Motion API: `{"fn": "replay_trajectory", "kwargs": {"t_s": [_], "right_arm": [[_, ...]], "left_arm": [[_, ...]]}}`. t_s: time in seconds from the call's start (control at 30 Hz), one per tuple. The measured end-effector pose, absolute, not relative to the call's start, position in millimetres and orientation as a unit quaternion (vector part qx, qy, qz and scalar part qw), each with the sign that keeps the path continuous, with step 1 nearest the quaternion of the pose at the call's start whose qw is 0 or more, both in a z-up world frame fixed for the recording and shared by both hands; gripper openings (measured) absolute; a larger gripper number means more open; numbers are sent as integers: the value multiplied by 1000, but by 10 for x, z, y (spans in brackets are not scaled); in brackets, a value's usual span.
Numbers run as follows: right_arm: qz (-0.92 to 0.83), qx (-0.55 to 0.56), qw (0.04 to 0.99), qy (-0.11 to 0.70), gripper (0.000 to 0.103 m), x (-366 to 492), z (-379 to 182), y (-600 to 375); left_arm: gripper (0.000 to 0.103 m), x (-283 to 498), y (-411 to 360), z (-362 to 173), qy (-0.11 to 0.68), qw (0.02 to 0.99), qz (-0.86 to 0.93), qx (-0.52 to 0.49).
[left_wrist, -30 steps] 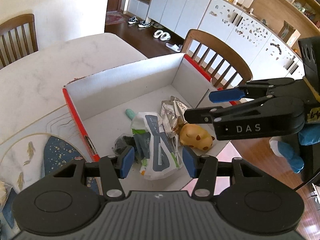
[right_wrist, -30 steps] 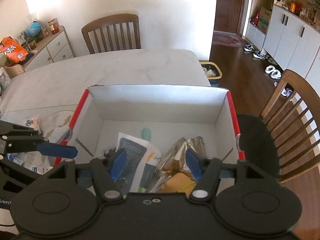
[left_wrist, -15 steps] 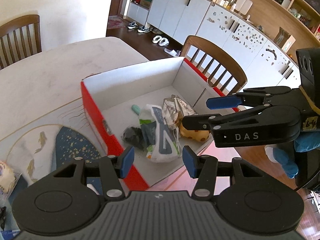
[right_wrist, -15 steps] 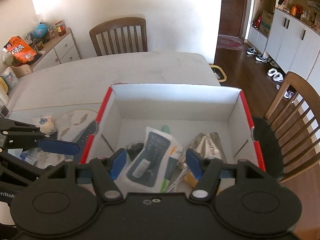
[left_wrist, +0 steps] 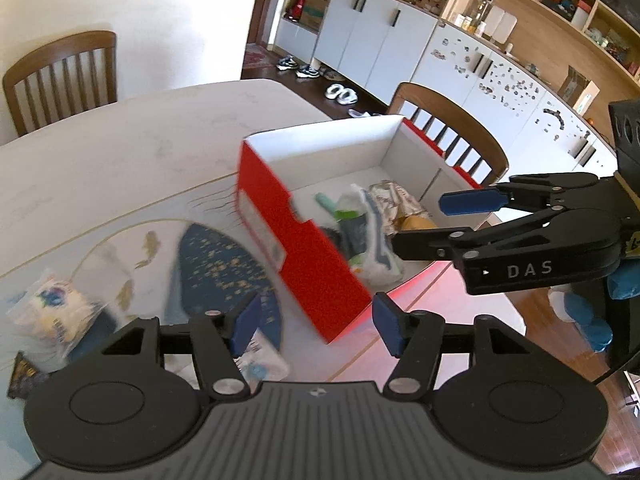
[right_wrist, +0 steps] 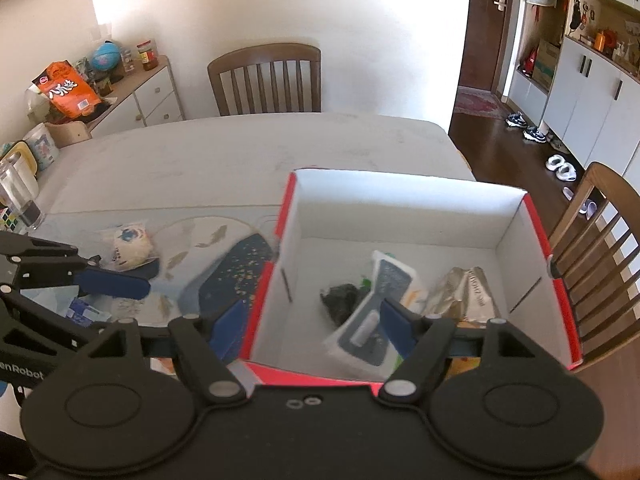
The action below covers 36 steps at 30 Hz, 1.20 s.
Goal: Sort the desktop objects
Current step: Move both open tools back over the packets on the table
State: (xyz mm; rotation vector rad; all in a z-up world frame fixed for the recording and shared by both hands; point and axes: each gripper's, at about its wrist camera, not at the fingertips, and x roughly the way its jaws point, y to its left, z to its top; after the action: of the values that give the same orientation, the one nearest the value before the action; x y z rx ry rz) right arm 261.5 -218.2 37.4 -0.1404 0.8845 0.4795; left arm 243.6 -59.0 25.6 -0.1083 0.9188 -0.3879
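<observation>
A red box with a white inside (left_wrist: 304, 248) (right_wrist: 400, 208) stands on the table. In it lie a white and blue packet (right_wrist: 372, 320) (left_wrist: 372, 240), a silver foil bag (right_wrist: 464, 288) (left_wrist: 396, 196), a dark crumpled item (right_wrist: 340, 298), a small green item (left_wrist: 326, 202) and a yellow toy (left_wrist: 416, 224). My left gripper (left_wrist: 316, 322) is open and empty above the box's near corner. My right gripper (right_wrist: 312, 328) is open and empty over the box's near left wall; it also shows in the left wrist view (left_wrist: 424, 220).
A placemat with a blue patch and fish drawings (right_wrist: 228, 276) (left_wrist: 216, 264) lies left of the box. On it are a clear bag with a round snack (right_wrist: 130, 246) (left_wrist: 56, 312) and a small blue and white packet (right_wrist: 86, 312). Wooden chairs (right_wrist: 268, 78) (left_wrist: 448, 128) stand around the table.
Both grippers have pulled back and to the left away from the box. The box now sits further right in both views, and the placemat items have come into sight.
</observation>
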Motion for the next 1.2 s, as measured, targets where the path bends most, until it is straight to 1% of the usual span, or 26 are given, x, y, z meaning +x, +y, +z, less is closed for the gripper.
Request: {"fn": "replay_trajectory", "kwargs": {"t_s": [0.07, 0.1, 0.2, 0.23, 0.3, 0.37, 0.43, 0.57, 0.6, 0.63, 1.2], "right_arm": [[229, -67, 875, 422, 75, 2556, 371, -2106], [229, -67, 875, 420, 76, 2522, 373, -2075], [233, -66, 875, 419, 77, 2431, 365, -1982], [236, -67, 875, 418, 78, 2400, 361, -1948], [240, -69, 874, 416, 82, 2343, 353, -1886], [239, -74, 876, 413, 86, 2294, 340, -1816], [240, -77, 876, 411, 89, 2248, 333, -1760], [244, -82, 875, 409, 92, 2158, 318, -1647], [244, -82, 875, 410, 93, 2140, 312, -1623], [243, -81, 875, 410, 93, 2126, 305, -1600], [225, -69, 879, 414, 93, 1865, 104, -1270]], "left_arm": [[67, 2382, -486, 249, 440, 878, -182, -53], [72, 2356, -438, 249, 439, 878, -181, -53], [75, 2278, -287, 240, 437, 880, -178, -53], [78, 2259, -248, 238, 437, 880, -178, -52], [81, 2226, -179, 230, 436, 881, -176, -50], [82, 2190, -120, 225, 435, 882, -177, -48], [89, 2157, -60, 213, 434, 882, -178, -49], [92, 2087, 89, 153, 437, 881, -174, -48], [99, 2069, 123, 140, 438, 881, -173, -48], [103, 2047, 160, 128, 437, 881, -173, -48], [103, 1741, 817, -310, 453, 881, -131, -49]]}}
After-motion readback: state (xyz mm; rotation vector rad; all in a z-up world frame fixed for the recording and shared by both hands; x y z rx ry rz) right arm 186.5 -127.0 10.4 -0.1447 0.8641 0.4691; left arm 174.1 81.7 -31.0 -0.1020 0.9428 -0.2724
